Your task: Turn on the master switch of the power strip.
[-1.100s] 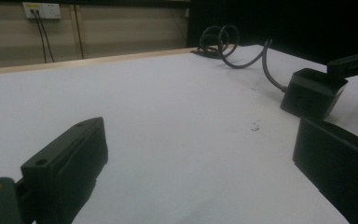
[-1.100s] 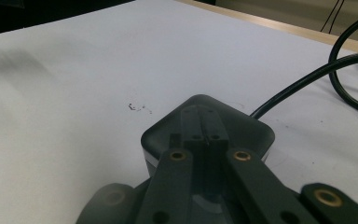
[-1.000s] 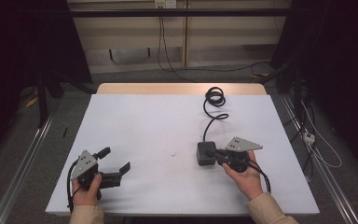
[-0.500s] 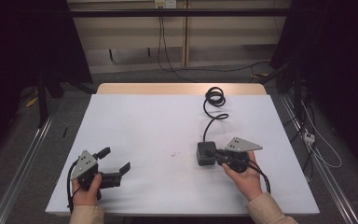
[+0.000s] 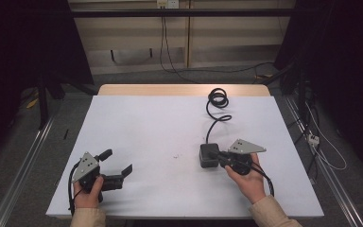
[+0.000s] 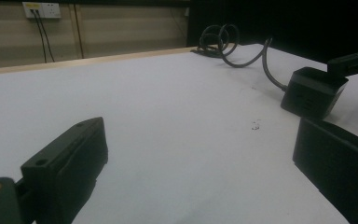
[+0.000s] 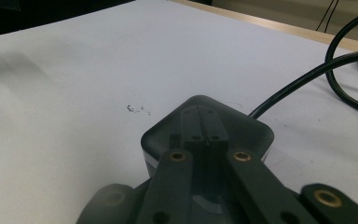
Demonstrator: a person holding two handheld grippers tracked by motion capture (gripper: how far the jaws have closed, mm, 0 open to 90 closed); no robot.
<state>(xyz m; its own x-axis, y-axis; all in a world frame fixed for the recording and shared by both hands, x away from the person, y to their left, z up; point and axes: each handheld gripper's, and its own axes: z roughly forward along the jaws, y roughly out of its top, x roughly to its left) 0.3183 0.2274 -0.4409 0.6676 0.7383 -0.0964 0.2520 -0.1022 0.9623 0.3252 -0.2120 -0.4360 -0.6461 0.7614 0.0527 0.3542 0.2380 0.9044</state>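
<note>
Nothing has moved since before: the left claw [image 5: 119,162] stays spread wide on the worktop [image 5: 160,123], the right claw [image 7: 204,140] stays clenched over the black adapter [image 5: 209,155].

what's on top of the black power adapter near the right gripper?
The right gripper lies over the power adapter, its jaws closed together on the adapter's top face. The part of the top under the jaws is covered. The adapter's cable runs off toward the table's far edge.

The power adapter [image 5: 209,154] is set on the table [image 5: 170,123], right of centre. Its coiled cable [image 5: 217,99] is laid behind it toward the far edge. The right gripper [image 5: 220,158] is placed just right of the adapter, the left gripper [image 5: 118,165] well to its left.
</note>
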